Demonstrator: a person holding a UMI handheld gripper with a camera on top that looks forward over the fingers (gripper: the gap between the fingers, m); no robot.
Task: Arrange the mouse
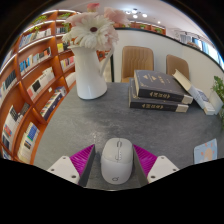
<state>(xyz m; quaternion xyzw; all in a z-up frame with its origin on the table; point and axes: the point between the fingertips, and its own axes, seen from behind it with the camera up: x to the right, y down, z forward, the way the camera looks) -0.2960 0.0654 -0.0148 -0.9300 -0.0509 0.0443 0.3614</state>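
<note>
a pale grey-white mouse (116, 160), smooth and rounded with a scroll wheel near its front, lies on the grey table (90, 120) between the fingers of the gripper (114, 160), whose pink pads (82, 158) sit close at its sides; whether they press it, i cannot tell. beyond stand a white vase (90, 72) of flowers and stacked books (160, 92).
</note>
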